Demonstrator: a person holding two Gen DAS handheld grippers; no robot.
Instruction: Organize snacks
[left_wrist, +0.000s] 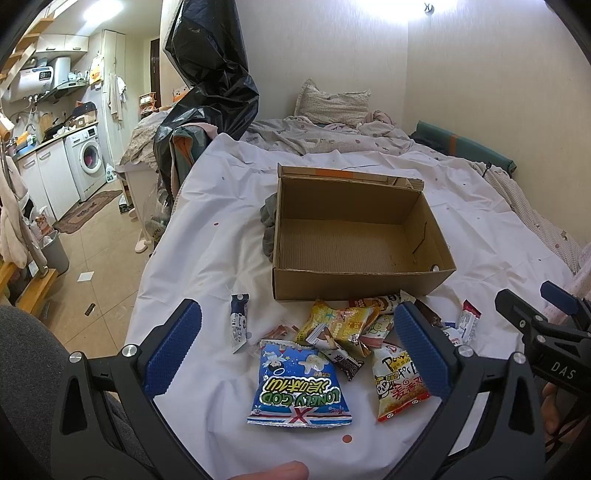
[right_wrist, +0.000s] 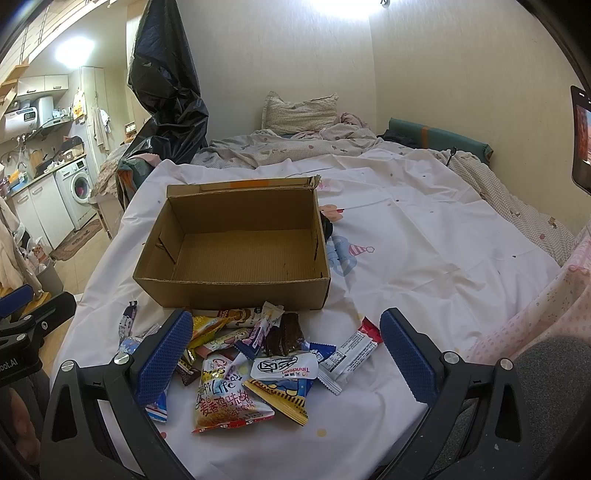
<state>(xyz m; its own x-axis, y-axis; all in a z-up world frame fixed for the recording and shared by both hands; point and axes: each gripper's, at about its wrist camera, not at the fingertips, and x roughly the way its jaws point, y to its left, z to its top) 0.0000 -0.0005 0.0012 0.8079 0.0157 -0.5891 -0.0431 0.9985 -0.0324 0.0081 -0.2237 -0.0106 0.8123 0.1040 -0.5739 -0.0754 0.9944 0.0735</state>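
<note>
An empty brown cardboard box (left_wrist: 354, 236) stands open on the white sheet; it also shows in the right wrist view (right_wrist: 236, 243). A pile of snack packets lies in front of it: a blue Lonely God bag (left_wrist: 300, 386), a red-and-white chicken snack bag (left_wrist: 397, 384) (right_wrist: 229, 400), a yellow packet (left_wrist: 338, 323), a slim blue-white bar (left_wrist: 238, 323), a white Tiandsen packet (right_wrist: 284, 367) and a red-white bar (right_wrist: 351, 352). My left gripper (left_wrist: 297, 345) is open and empty above the pile. My right gripper (right_wrist: 286, 350) is open and empty above the pile.
The white sheet (right_wrist: 424, 251) covers a bed with a pillow (left_wrist: 332, 101) and rumpled quilt at the back. A black plastic bag (left_wrist: 207, 81) hangs at the far left. A grey cloth (left_wrist: 267, 225) lies beside the box. The bed's left edge drops to a tiled floor (left_wrist: 99, 236).
</note>
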